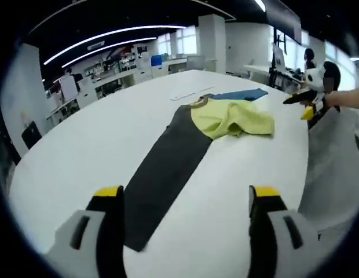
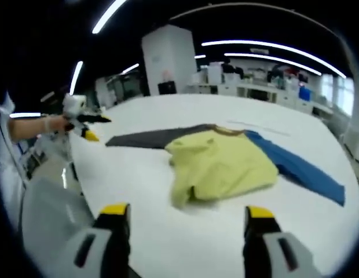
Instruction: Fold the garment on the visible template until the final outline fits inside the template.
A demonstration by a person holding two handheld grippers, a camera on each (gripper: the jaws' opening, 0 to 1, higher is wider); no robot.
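I have both grippers, left (image 1: 186,197) and right (image 2: 189,217), spread wide and empty above the white table (image 2: 168,243). The shirt (image 2: 223,162) lies bunched at twelve o'clock from my right gripper.

A white table (image 1: 98,145) stands before office desks (image 1: 127,72) under ceiling light strips (image 1: 110,37).

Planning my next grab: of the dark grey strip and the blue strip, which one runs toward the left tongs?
The dark grey strip: its far end lies by the left tongs. The blue strip lies beyond the yellow garment.
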